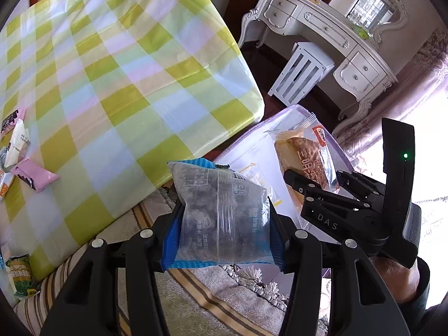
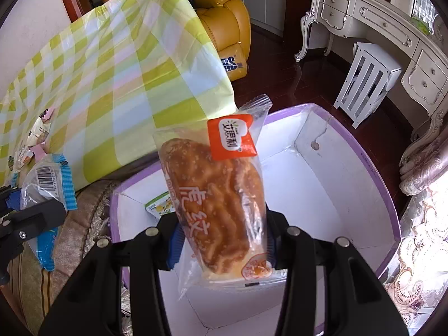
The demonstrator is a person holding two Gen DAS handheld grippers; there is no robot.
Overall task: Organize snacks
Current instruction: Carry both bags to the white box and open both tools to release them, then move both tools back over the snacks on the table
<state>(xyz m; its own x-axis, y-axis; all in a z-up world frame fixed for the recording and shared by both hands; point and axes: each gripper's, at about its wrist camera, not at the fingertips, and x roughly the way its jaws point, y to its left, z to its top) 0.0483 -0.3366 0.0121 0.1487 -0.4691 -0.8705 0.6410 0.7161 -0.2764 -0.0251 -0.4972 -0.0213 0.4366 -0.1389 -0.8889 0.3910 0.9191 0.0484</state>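
The left gripper (image 1: pixel 224 221) is clamping a blue-edged snack packet (image 1: pixel 221 218) between its jaws, holding it in the air off the corner of the checked tablecloth (image 1: pixel 120 84) and short of the purple-rimmed box (image 2: pixel 378 184). The right gripper (image 2: pixel 222 240) is pinching a wrapped bread roll (image 2: pixel 218 201) by its lower half and is hanging it directly over the box's white interior. Neither item is resting on anything yet.

Inside the box, one small green-and-yellow packet (image 2: pixel 159 205) is lying near the left wall; whether more items are sitting beneath the roll cannot be told, since the roll and gripper are blocking that part of the floor.

On the tablecloth, a cluster of loose snacks (image 1: pixel 19 151) is waiting at the left edge, including a pink wrapper (image 1: pixel 37 177), and a green packet (image 1: pixel 19 274) is lying at the lower left.

Judged from this, the sorting is at an early-to-middle stage: one item boxed, two in transit, several outstanding.
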